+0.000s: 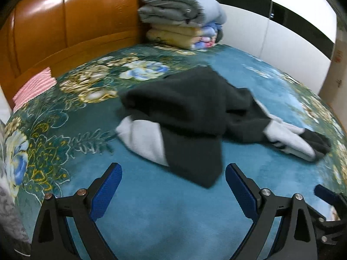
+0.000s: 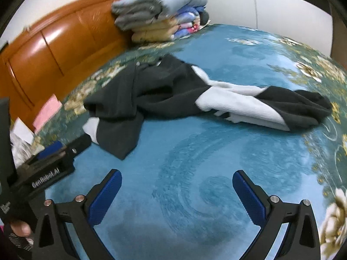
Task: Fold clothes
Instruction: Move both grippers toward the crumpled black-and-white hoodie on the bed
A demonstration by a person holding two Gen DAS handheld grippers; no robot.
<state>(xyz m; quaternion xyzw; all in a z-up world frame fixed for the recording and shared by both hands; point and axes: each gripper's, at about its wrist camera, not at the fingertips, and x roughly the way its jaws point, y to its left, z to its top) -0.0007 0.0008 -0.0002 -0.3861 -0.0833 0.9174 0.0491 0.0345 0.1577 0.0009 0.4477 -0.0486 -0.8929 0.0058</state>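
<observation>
Left gripper (image 1: pixel 173 186): held low over the bed (image 1: pixel 162 216), fingers spread wide, nothing between them, aimed at the near hem of the garment (image 1: pixel 190 117). Right gripper (image 2: pixel 176 191): same low pose, fingers spread, empty, over bare blue cover short of the cloth. Garment, dark with pale grey panels, lies crumpled mid-bed, one sleeve trailing right. Both views motion-blurred; garment type unclear. Folded bedding stack (image 1: pixel 182 19) sits against the wooden headboard (image 1: pixel 65 28).

Teal floral bed (image 1: pixel 151 205), crumpled black-and-white garment (image 1: pixel 190 117) mid-bed, folded quilt stack (image 1: pixel 182 19) by headboard, pink striped cloth (image 1: pixel 34 86)
</observation>
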